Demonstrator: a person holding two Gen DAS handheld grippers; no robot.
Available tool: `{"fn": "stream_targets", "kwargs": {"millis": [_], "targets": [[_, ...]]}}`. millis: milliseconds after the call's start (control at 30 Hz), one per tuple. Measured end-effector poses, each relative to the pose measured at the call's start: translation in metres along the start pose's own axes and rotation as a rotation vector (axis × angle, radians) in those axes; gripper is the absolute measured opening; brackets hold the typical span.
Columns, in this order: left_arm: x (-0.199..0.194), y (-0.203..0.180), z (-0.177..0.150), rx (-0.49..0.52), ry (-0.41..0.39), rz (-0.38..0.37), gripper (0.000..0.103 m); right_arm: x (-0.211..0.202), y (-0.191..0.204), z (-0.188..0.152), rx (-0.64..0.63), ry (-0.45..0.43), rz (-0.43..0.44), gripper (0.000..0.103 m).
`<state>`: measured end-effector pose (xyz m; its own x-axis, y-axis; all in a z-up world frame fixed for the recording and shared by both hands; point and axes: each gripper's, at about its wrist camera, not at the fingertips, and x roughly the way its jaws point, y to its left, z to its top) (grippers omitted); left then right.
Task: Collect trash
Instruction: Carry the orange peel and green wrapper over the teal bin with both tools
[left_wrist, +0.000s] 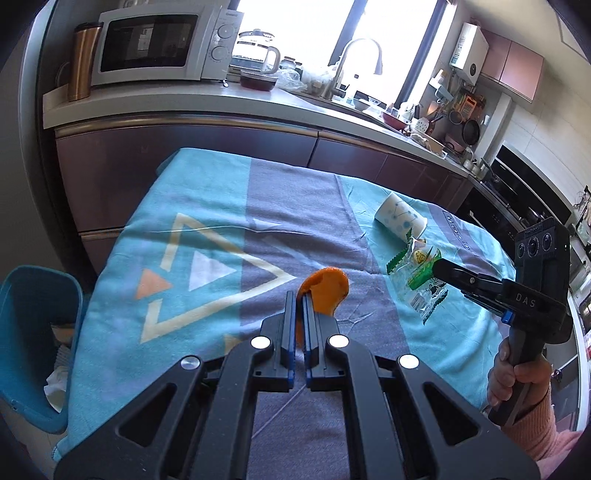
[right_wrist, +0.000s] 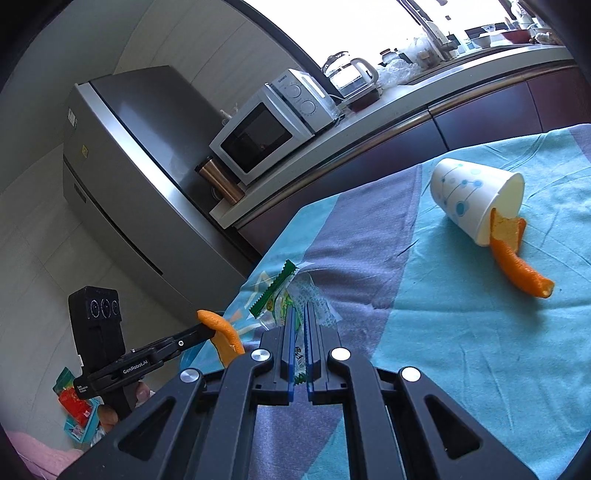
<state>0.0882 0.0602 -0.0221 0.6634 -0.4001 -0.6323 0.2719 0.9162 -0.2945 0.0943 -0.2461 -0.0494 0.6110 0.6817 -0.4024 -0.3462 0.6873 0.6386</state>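
Note:
My left gripper (left_wrist: 299, 295) is shut on a piece of orange peel (left_wrist: 327, 291) and holds it above the blue and grey cloth (left_wrist: 207, 229); the peel also shows in the right wrist view (right_wrist: 221, 326). My right gripper (right_wrist: 301, 308) is shut on a clear and green plastic wrapper (right_wrist: 291, 295), lifted off the cloth; in the left wrist view the wrapper (left_wrist: 417, 273) hangs from the right gripper (left_wrist: 439, 267). A white paper cup (right_wrist: 476, 199) lies on its side at the far right, with a second orange peel (right_wrist: 517, 266) at its mouth.
A blue bin (left_wrist: 33, 332) with white paper in it stands on the floor left of the table. Behind the table runs a kitchen counter (left_wrist: 258, 103) with a microwave (left_wrist: 159, 44), a kettle and a sink. A fridge (right_wrist: 122, 177) stands at the left.

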Motion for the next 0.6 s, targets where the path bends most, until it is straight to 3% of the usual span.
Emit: {"fn": "stream_targets", "kwargs": {"millis": [600], "targets": [[-0.056, 0.053, -0.015, -0.090, -0.069, 0.063, 0.004, 0.060, 0.058, -0.011, -0.066, 0.100, 0.093, 0.004]]}}
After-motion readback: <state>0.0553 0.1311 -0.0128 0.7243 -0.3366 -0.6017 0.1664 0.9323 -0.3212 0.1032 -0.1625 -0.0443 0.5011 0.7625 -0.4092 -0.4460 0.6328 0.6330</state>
